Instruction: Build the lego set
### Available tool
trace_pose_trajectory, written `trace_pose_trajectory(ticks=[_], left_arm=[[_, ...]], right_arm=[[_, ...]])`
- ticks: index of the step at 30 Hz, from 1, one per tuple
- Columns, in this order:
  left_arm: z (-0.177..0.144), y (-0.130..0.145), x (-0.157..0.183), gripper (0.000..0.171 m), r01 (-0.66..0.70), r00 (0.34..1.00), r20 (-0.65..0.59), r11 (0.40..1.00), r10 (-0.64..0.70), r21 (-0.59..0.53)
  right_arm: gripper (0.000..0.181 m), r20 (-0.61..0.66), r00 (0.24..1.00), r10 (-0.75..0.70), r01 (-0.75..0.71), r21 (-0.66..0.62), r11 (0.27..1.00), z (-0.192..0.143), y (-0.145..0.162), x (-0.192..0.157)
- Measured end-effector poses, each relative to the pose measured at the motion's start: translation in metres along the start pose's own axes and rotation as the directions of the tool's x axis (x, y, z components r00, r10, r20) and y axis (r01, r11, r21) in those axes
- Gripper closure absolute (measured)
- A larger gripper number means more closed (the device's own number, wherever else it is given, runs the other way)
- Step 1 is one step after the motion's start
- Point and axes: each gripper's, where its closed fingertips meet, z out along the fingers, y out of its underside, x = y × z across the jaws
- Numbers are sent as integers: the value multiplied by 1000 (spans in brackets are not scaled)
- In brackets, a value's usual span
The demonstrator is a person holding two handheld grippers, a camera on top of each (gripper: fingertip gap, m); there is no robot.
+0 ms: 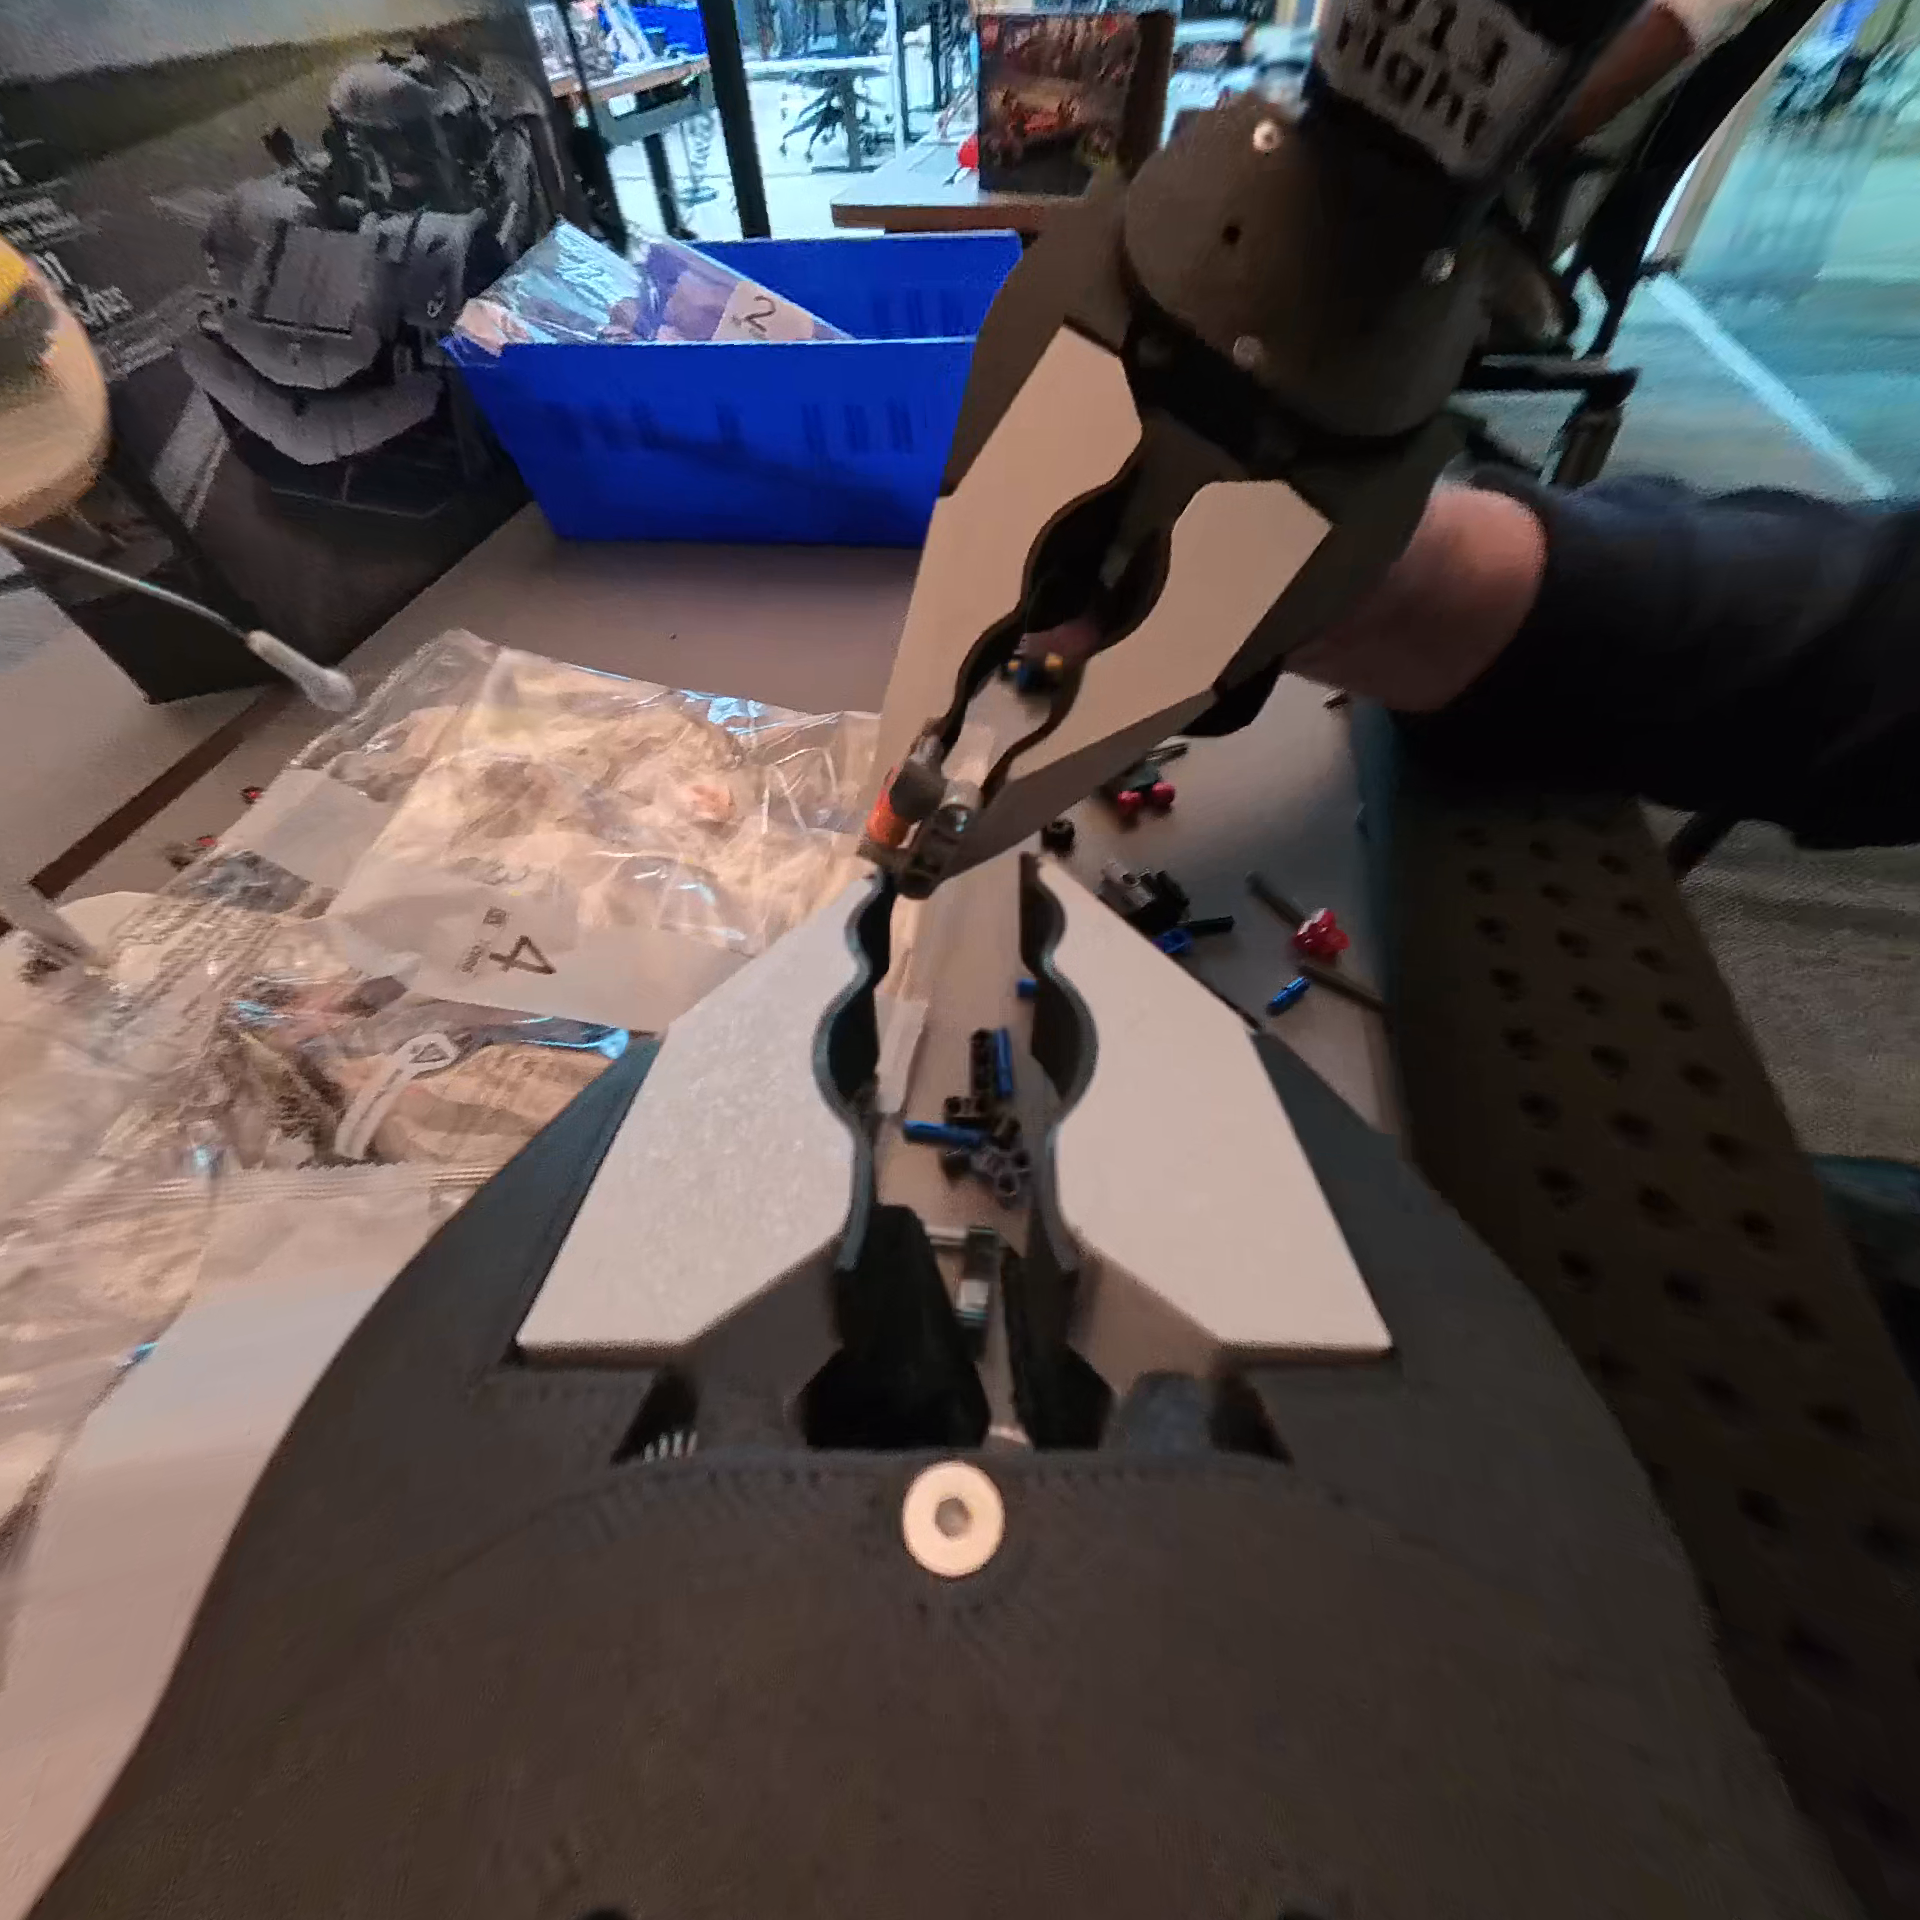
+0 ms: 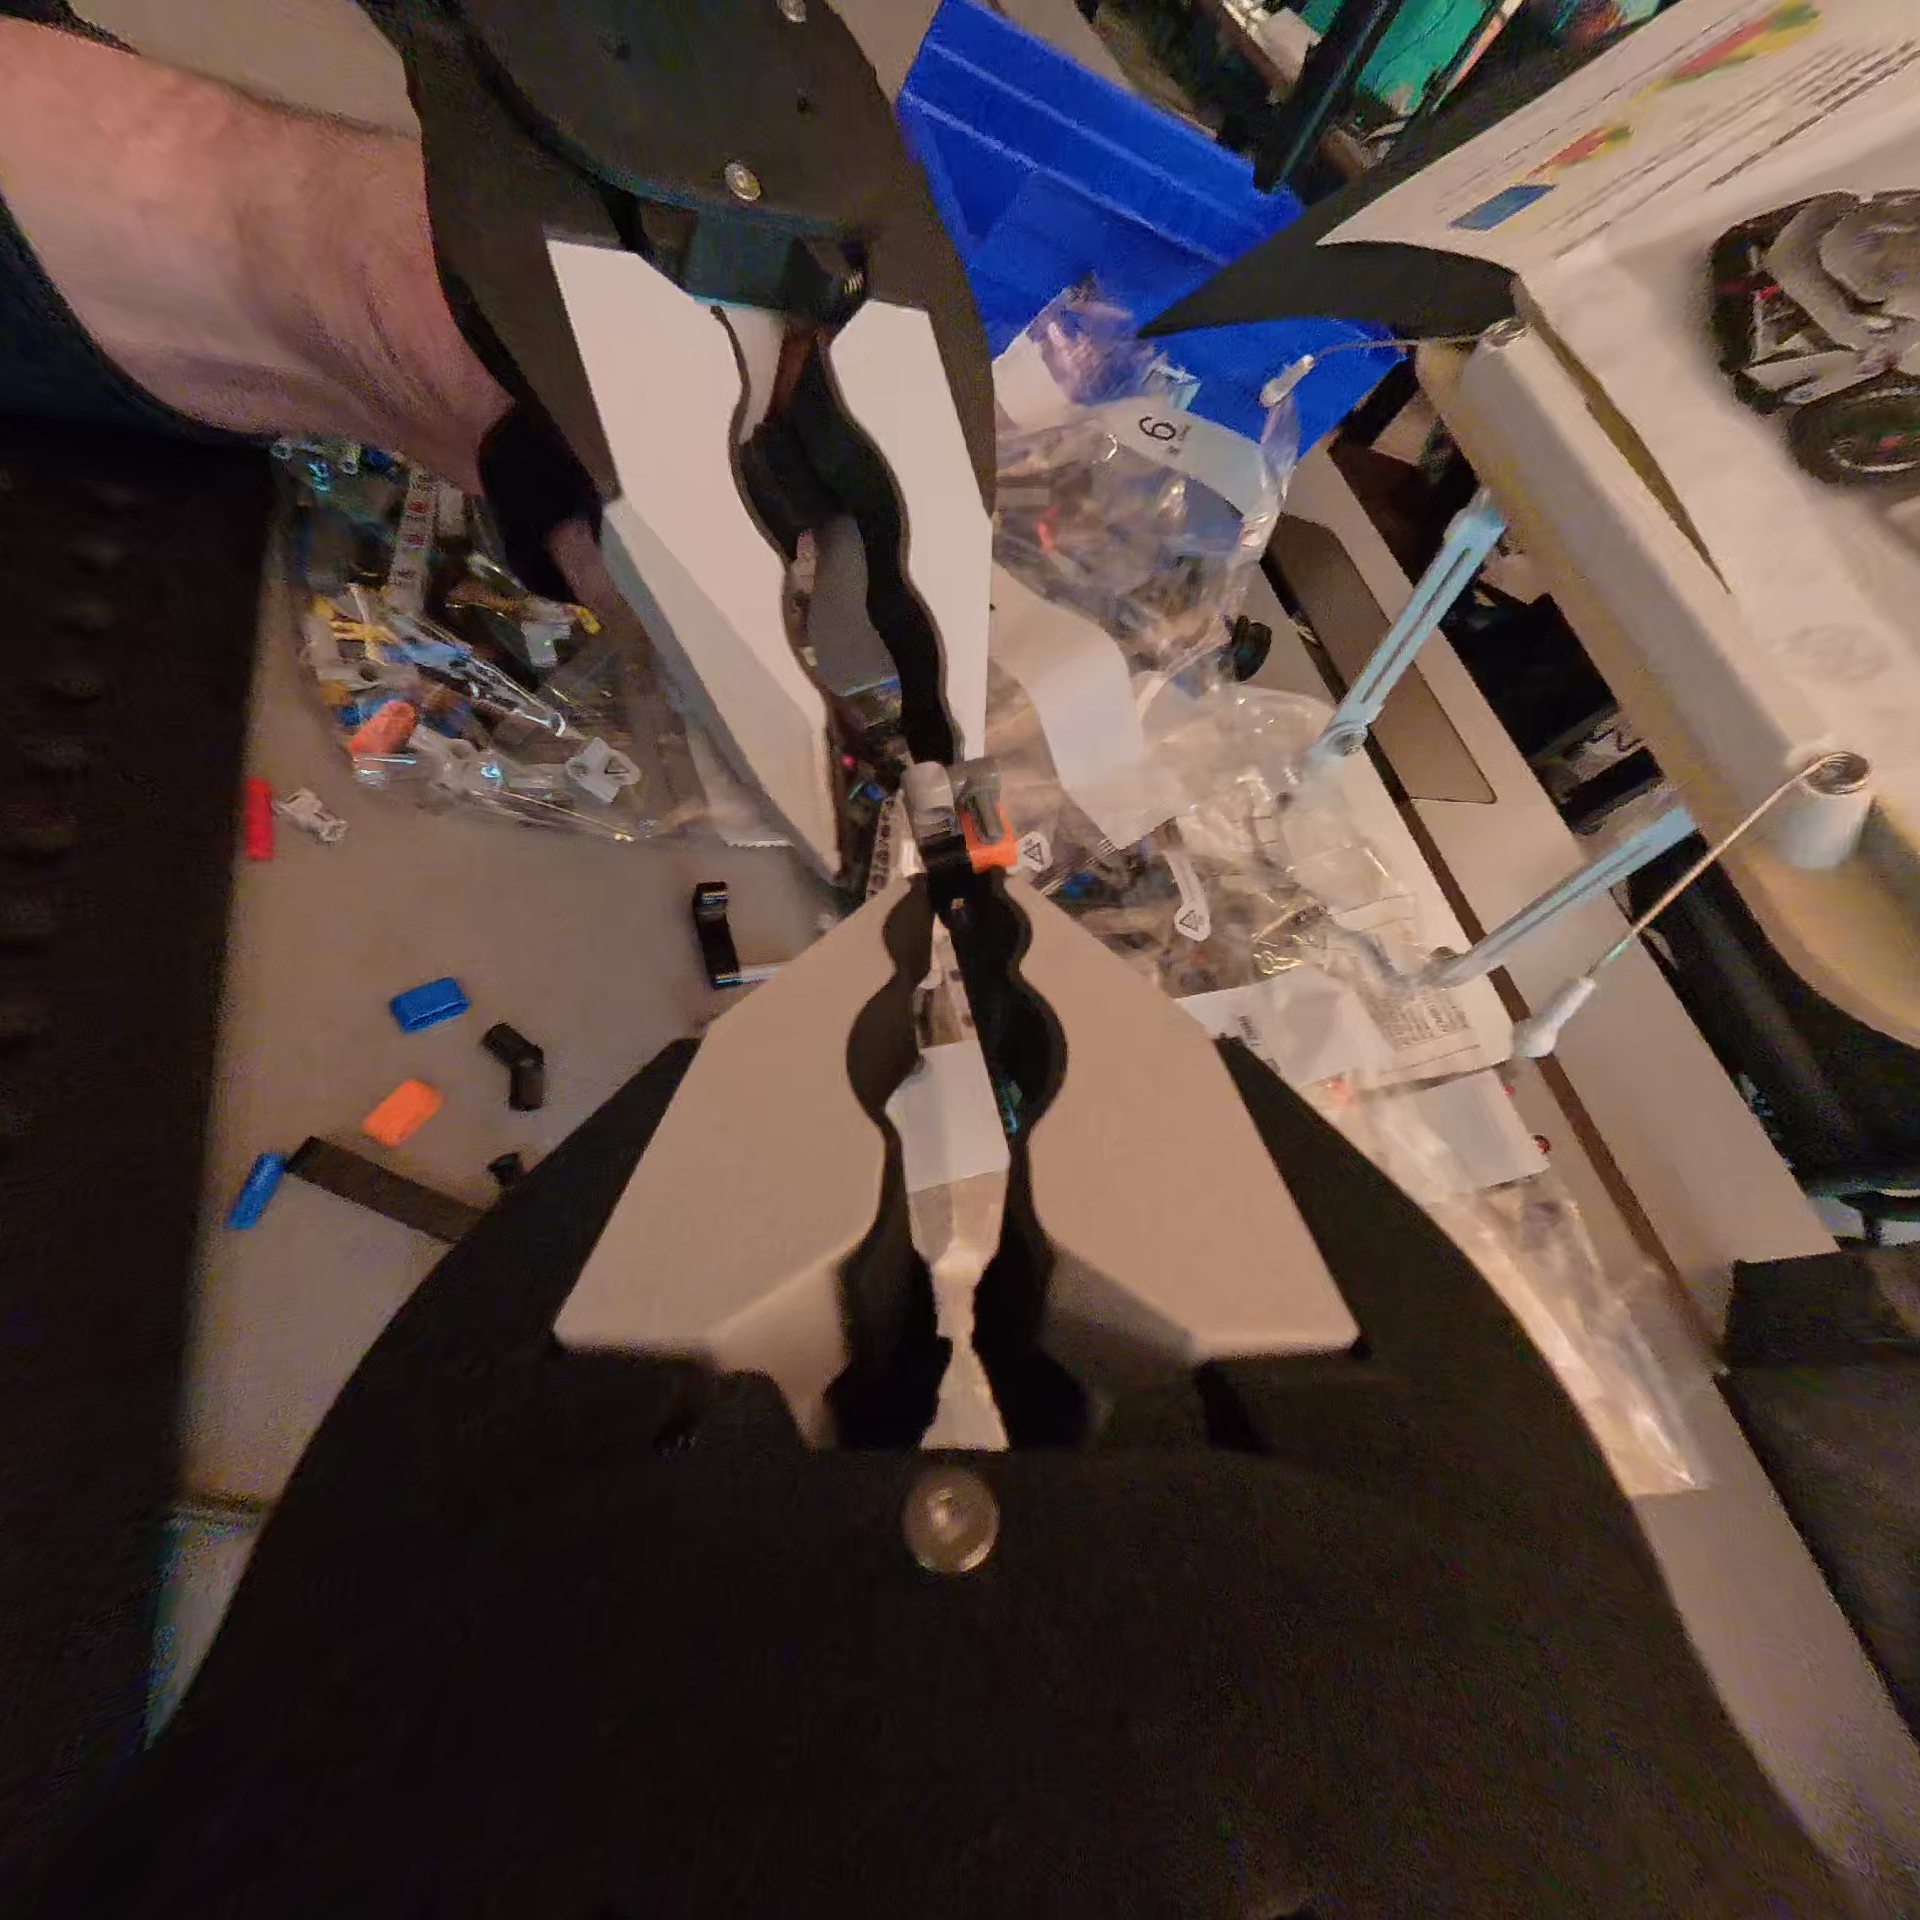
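A small Lego assembly [image 2: 961, 821] of grey connectors, an orange piece and a black beam hangs above the table. My right gripper [image 2: 961, 894] is shut on its black beam. In the left wrist view the right gripper [image 1: 940, 800] reaches down from the upper right, holding the assembly [image 1: 914, 821] at its tips. My left gripper [image 1: 951, 878] is open, and its left fingertip sits just under the assembly. In the right wrist view the left gripper [image 2: 904, 805] comes in from the top, tips at the assembly.
Clear bags of Lego parts [image 1: 499, 831] lie on the table's left side. A blue bin [image 1: 727, 436] and a dark set box [image 1: 312, 312] stand behind. Loose blue, black and red pieces [image 1: 966, 1122] lie below the grippers, with more [image 2: 416, 1039] beside a black perforated mat [image 1: 1610, 1039]. My left and right fingertips are right by each other.
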Motion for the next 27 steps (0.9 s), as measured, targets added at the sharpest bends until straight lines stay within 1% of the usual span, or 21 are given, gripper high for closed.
trace_pose_trajectory(ticks=[3, 6, 7, 8, 9, 10, 12, 14, 19, 25, 27], left_arm=[[2, -1, 3, 143, 69, 996, -56, 997, -67, 22], [3, 0, 5, 147, 48, 997, -55, 999, -46, 21], [2, -2, 5, 151, 30, 999, -46, 999, -29, 27], [1, -1, 2, 160, 3, 1000, -19, 1000, -2, 18], [-1, 0, -1, 161, -21, 1000, 12, 1000, 21, -1], [-2, 1, -2, 162, -38, 999, 26, 999, 38, -13], [-3, -1, -2, 164, -114, 991, 70, 993, 116, -27], [-3, 0, -6, 164, -157, 980, 116, 986, 163, -57], [-2, 4, -11, 166, -312, 916, 209, 935, 344, -171], [-3, 4, -11, 167, -356, 890, 225, 914, 395, -196], [-2, 6, -11, 168, -373, 880, 228, 903, 418, -214]], right_arm=[[175, -8, 997, -72, 72, 6, 997, 0, -3, -4], [174, 11, 996, -85, 84, 17, 996, 0, -4, -8], [174, 17, 997, -73, 72, 30, 997, -2, -5, -7], [174, 15, 998, -59, 58, 31, 998, -3, -4, -5], [175, 21, 999, -42, 42, 19, 999, -4, -2, -4], [175, 26, 999, -34, 33, 10, 999, -4, 0, -4], [174, 22, 999, -43, 43, 14, 999, -5, -1, -4], [175, 26, 999, -28, 29, -21, 999, -6, 6, -2], [174, 34, 999, -28, 31, -67, 997, -5, 17, 0], [159, 48, 999, -13, 14, -19, 1000, -16, 10, 2], [158, 43, 999, -10, 9, 5, 1000, -20, 5, 4]])
